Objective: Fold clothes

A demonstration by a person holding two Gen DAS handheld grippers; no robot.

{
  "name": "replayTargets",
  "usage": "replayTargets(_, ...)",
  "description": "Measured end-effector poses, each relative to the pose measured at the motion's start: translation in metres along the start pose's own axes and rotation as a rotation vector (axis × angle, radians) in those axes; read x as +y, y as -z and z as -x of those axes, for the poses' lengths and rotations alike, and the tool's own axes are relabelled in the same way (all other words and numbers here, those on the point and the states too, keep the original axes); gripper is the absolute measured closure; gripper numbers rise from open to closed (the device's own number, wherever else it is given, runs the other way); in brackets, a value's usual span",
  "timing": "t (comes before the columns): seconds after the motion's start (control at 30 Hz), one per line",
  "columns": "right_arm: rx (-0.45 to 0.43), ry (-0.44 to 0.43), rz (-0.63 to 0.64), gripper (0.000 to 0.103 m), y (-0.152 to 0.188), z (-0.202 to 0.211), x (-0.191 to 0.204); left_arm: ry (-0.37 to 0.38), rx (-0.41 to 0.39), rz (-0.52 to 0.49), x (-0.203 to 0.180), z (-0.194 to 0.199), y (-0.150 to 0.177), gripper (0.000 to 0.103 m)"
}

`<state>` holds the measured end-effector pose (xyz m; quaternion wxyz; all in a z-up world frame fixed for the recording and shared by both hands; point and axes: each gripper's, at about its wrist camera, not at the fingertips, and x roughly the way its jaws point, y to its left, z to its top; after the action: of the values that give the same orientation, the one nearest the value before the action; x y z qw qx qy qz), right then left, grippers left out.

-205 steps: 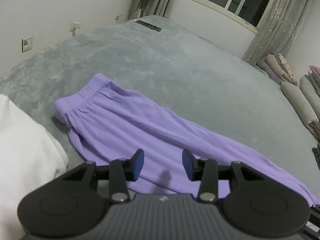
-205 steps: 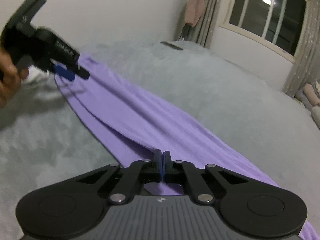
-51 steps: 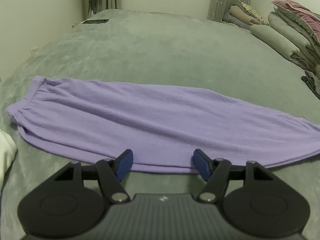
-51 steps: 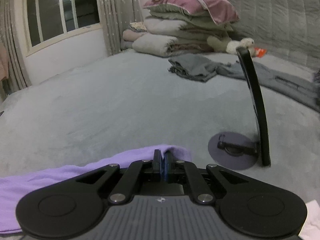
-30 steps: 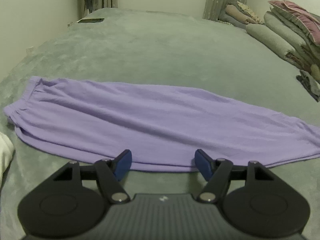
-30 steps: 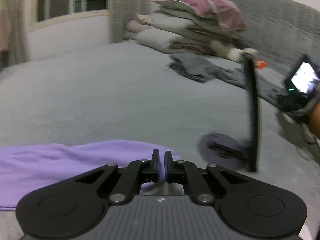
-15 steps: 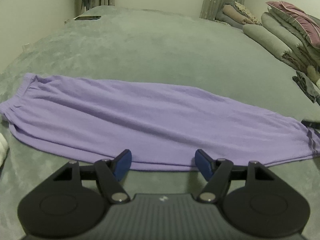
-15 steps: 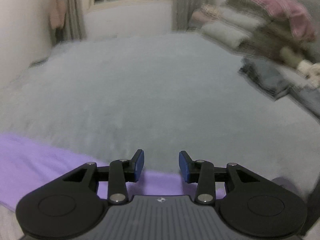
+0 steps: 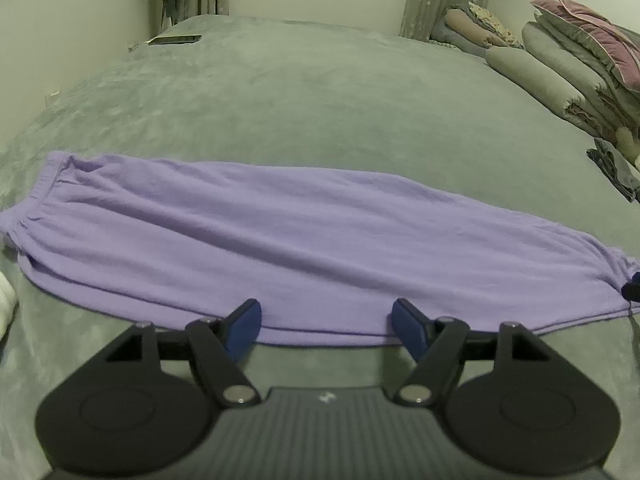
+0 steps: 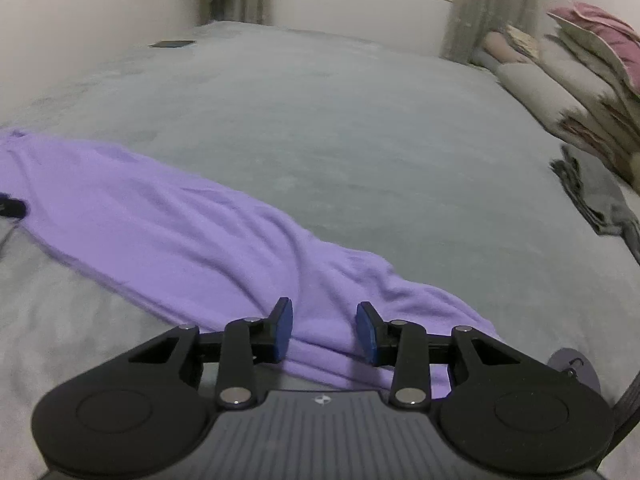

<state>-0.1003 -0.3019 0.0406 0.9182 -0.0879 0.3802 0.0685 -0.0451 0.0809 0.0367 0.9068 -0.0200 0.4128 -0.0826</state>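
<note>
**Pants laid flat, both grippers free**

The purple pants [image 9: 304,240] lie stretched across the grey bed [image 9: 320,100], waistband at the left, cuffs at the right. The left gripper [image 9: 326,322] hovers over the near edge at mid-length, jaws wide apart and holding nothing. The right gripper [image 10: 325,330] hangs above the cuff end — jaws partly open, cloth beneath them but not pinched.

The step in hand seems to be the lengthwise fold. To do it well, the right gripper should pinch both cuff layers together, lift low, and carry them toward the waistband while the left steadies the middle.

A second ago the right jaws were nearly shut beside a black stand; now they have parted and the view has swung over the pants. The left gripper has stayed put.
</note>
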Motion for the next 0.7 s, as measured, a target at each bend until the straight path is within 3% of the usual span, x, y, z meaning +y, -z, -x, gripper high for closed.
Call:
replayTargets(0.1,-0.052,-0.051,-0.009,0.068,0.003,0.017,-0.002,-0.002,-0.002,-0.002,0.0,0.0,0.0,0.031)
replayTargets(0.27,-0.114,0.073,-0.16,0.067,-0.011,-0.001,-0.025,0.0,-0.003,-0.003,-0.001,0.001,0.0,0.031)
replayTargets(0.43,-0.039,0.028,-0.064,0.068,-0.006,-0.033,-0.007,0.0,-0.004,-0.005,0.0,0.0,-0.001,0.031)
replayTargets(0.47,-0.039,0.034,-0.04,0.069,-0.006,-0.032,-0.005,-0.001,-0.005,-0.007,0.0,0.0,-0.001,0.031)
replayTargets(0.5,-0.038,0.034,-0.026,0.082,-0.006,-0.03,-0.005,-0.002,-0.005,-0.009,0.0,0.0,-0.001,0.031)
replayTargets(0.57,-0.031,0.015,-0.025,0.093,-0.005,-0.025,-0.006,-0.003,-0.006,-0.01,-0.001,0.0,-0.001,0.031)
replayTargets(0.7,-0.022,0.034,0.068,0.095,0.004,-0.015,0.008,-0.005,-0.007,-0.013,-0.001,-0.001,0.0,0.031)
